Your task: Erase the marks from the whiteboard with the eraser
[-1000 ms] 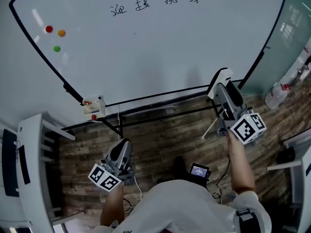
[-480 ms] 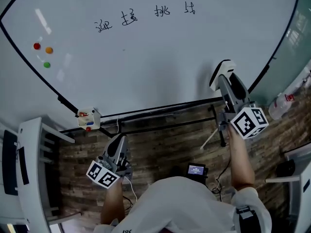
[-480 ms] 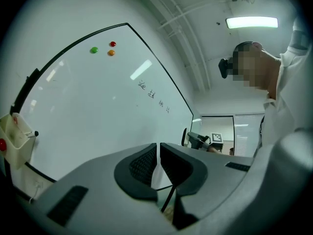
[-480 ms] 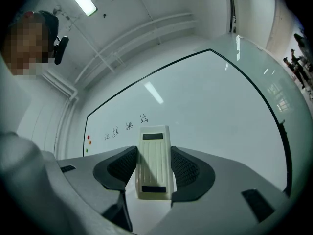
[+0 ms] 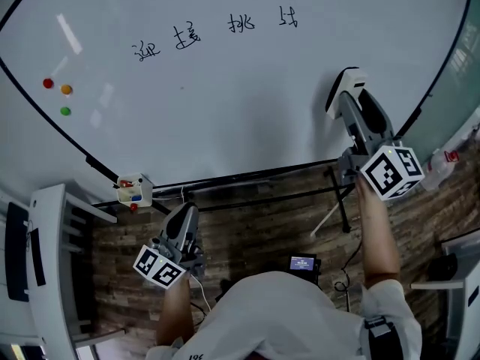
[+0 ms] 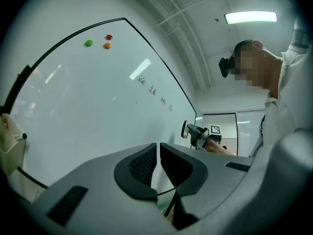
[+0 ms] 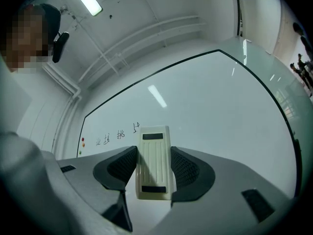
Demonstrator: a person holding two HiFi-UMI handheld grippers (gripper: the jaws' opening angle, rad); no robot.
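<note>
Right claw (image 7: 153,166) closed on a cream, ribbed plastic eraser (image 7: 155,155), held upright between its dark textured pads. Beyond it is a white, black-framed whiteboard (image 7: 215,106), with black handwritten marks (image 7: 119,136) and small coloured magnets (image 7: 82,142) at far left.

Marks (image 5: 217,32): in a row, high on the whiteboard (image 5: 247,118).
Magnets (image 5: 58,96): on the board, far left, below the marks.
Eraser (image 5: 343,81): between the right gripper's (image 5: 349,108) jaws, at the board's lower right.
Left gripper (image 5: 186,216): under the board's bottom edge, right of the box (image 5: 133,190).
</note>
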